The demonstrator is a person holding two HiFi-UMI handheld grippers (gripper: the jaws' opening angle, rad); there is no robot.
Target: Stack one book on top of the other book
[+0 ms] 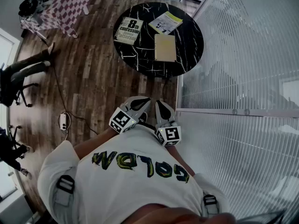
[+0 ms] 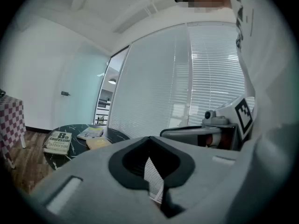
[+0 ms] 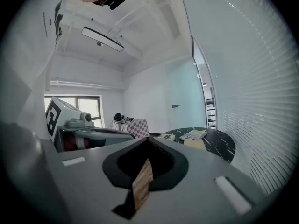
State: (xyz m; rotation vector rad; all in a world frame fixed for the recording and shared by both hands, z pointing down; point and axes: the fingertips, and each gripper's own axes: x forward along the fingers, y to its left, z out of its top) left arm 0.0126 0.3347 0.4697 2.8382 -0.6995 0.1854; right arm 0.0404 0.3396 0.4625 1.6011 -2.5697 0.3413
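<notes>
On round black bench (image 1: 189, 36), three books lie unstacked: white-cover book (image 1: 128, 31) at left edge, yellow-cover book (image 1: 165, 22) at far side, tan book (image 1: 165, 47) near middle. I see left gripper (image 1: 139, 102) and right gripper (image 1: 161, 105) well short of bench, jaws together, empty.

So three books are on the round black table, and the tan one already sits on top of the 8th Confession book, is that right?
No. Three books are on the round black table, but the tan one lies on the tabletop by itself, apart from the 8th Confession book. The head view shows it.
</notes>
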